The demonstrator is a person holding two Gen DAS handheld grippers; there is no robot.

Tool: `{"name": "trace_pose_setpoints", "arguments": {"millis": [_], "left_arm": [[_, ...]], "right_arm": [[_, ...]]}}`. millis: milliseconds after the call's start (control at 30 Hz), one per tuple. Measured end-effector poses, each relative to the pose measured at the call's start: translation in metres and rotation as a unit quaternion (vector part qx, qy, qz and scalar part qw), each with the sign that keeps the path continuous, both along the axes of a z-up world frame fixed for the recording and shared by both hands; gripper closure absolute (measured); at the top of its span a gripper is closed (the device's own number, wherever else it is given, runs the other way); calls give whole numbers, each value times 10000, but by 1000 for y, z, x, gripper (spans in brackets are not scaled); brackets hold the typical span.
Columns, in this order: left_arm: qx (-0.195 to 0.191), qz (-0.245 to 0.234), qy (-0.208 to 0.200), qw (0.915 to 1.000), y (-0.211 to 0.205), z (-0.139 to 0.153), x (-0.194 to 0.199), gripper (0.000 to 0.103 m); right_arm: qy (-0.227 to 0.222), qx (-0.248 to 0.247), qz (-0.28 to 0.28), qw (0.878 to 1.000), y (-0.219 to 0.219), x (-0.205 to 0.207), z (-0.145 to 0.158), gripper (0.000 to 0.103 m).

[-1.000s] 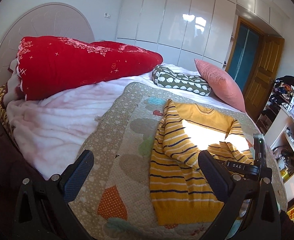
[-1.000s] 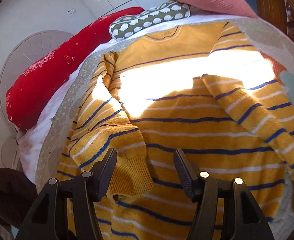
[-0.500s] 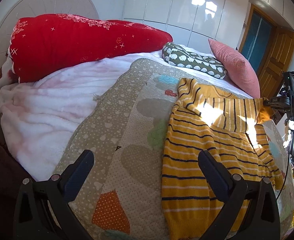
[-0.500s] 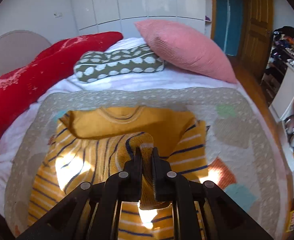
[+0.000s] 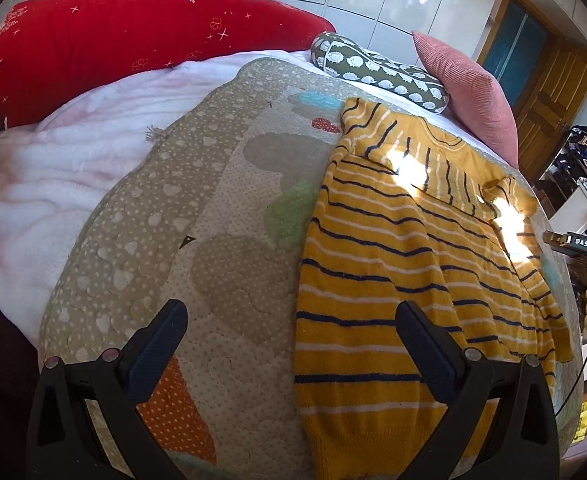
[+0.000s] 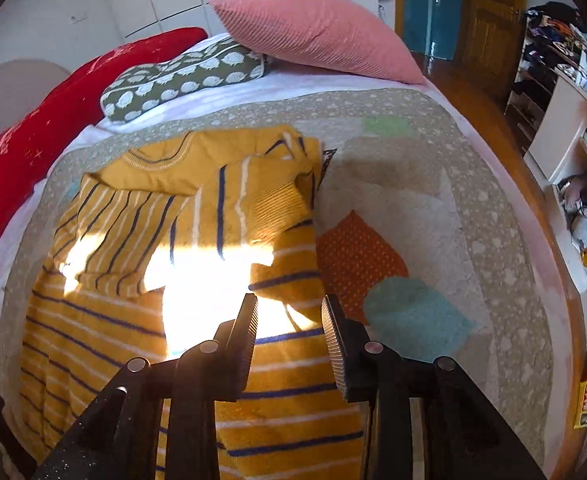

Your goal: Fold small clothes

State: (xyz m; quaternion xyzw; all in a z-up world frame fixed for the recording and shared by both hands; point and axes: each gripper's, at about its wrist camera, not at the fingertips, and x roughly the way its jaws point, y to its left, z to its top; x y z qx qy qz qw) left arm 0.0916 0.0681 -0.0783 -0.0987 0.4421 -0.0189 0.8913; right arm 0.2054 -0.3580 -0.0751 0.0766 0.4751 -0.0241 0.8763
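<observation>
fingers [image 5: 155, 346] of left gripper [image 5: 289, 344] spread wide, nothing between them, hovering above patchwork quilt [image 5: 197, 216] just left of yellow striped sweater [image 5: 377, 280]. sweater flat on quilt, body toward camera, collar toward hedgehog-print pillow [image 5: 377, 70] and pink cushion [image 5: 465, 88], red duvet [image 5: 133, 40] and white fleece blanket [image 5: 53, 168] well off to the left. left sleeve folded in along body. further right, right sleeve [image 6: 253, 200] laid across chest below collar, cuff near the sweater's right edge. right gripper [image 6: 289, 336] over sweater's right side, fingers [image 6: 247, 336] partly apart, gripping nothing.

likely risks: sleeve cuff bunched and raised rather than flat, so next fold could trap a lump and come out crooked. thick knit may drag on quilt and pull earlier folds askew if hem lifted from one corner only. bright sun patch washes out the middle, making edge hard to judge; pinching two layers instead of one possible.
</observation>
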Motion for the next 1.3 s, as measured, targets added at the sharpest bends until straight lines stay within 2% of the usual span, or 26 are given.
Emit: {"name": "trace_pose_setpoints", "arguments": {"millis": [67,267,300,333,367,500,600,633,733,833,867,933,967,1033,1067,1167,1267,1300], "left_arm": [[104,-92,-104,9998,-8,8,-9,0],[388,-139,-351,9985,-19,28,-27,0],[396,-131,-348,9985,-18,29,-28,0],[395,-124,-354,9985,-17,30,-30,0],[399,-117,-377,9984,-16,31,-31,0],[402,-83,-385,9984,-10,28,-29,0],[176,-41,-235,9996,-6,21,-25,0],[99,-31,-199,9997,-5,19,-25,0],[109,-51,-177,9998,-4,14,-25,0],[126,-133,-231,9996,-3,10,-22,0],[118,-174,-235,9995,-3,8,-21,0],[81,-208,-222,9995,-1,2,-19,0],[54,-212,-207,9995,-1,-1,-19,0],[-35,-232,-167,9996,1,-7,-18,0],[-86,-244,-134,9996,1,-11,-18,0],[-249,-376,84,9989,-2,-24,-15,0],[-557,-589,237,9964,-9,-33,-15,0],[-671,-670,246,9952,-11,-35,-16,0]], "right_arm": [[-44,-179,278,9994,24,1,-9,60],[-202,-465,667,9965,84,32,-42,60],[-94,-554,662,9962,88,37,-50,75],[64,-675,603,9959,87,42,-57,96],[100,-767,500,9958,82,43,-57,96],[-189,-784,-712,9942,12,29,-33,96],[-232,-1306,-1823,9742,-47,15,-22,95],[-214,-1290,-2082,9693,-64,8,-21,93],[-167,-614,-2275,9717,-104,-16,-19,92],[-183,-709,-2352,9692,-117,-48,-9,91],[-194,-571,-2329,9706,-119,-61,-6,91],[-195,-255,-2299,9727,-119,-88,-3,83],[-226,-119,-2232,9744,-116,-103,-2,81],[-198,50,-2059,9784,-101,-129,-8,67],[-113,174,-1988,9798,-94,-142,-13,67],[-43,1028,-1715,9798,-70,-174,-32,67],[-107,1835,-1465,9720,-41,-191,-46,66],[-152,2123,-1369,9674,-30,-194,-50,61]]}}
